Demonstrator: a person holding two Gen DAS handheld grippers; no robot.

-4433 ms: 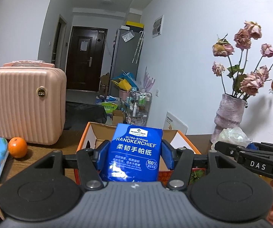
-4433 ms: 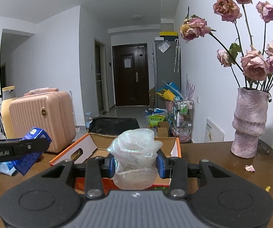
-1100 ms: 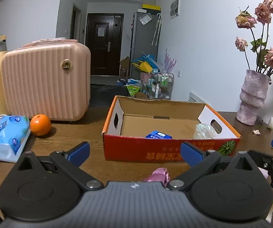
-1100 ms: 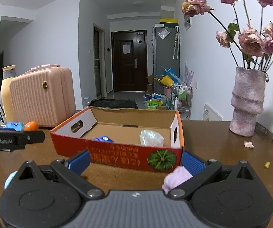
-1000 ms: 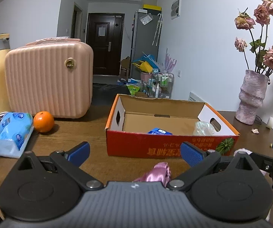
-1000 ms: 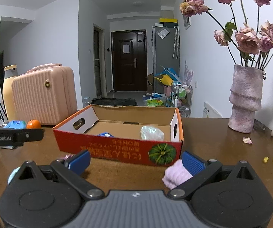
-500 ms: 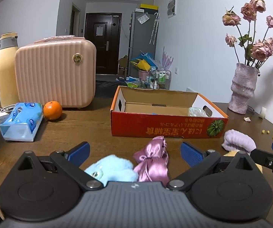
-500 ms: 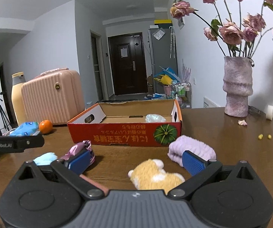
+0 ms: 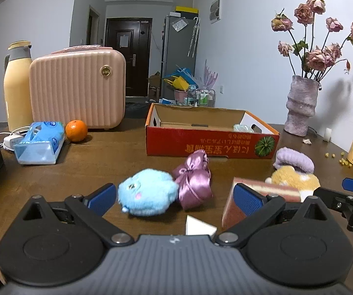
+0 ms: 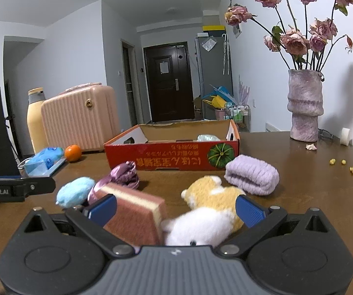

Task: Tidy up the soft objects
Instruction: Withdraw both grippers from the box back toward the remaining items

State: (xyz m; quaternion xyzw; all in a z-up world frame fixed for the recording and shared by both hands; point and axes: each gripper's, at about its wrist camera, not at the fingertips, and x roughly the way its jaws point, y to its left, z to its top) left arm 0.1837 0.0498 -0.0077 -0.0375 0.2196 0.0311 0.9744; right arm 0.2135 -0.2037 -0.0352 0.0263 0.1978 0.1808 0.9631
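Both grippers have pulled back from the red cardboard box [image 9: 210,145] since a second ago, so the soft things before it now fill the near table. The left gripper [image 9: 174,196] gapes wide and empty over the blue plush [image 9: 146,191] and the satin pouch [image 9: 194,179]. The right gripper [image 10: 175,207] is likewise spread, holding nothing, with the sponge block [image 10: 133,215] and the yellow-and-white plush [image 10: 210,211] between its fingers; whether they touch is unclear. The lilac towel [image 10: 251,174] lies near the box. The brown wooden table [image 10: 311,196] also bears a vase [image 10: 304,105], pink case [image 9: 78,91] and orange [image 9: 76,130]. The left gripper's side reads "GenRobot.AI".
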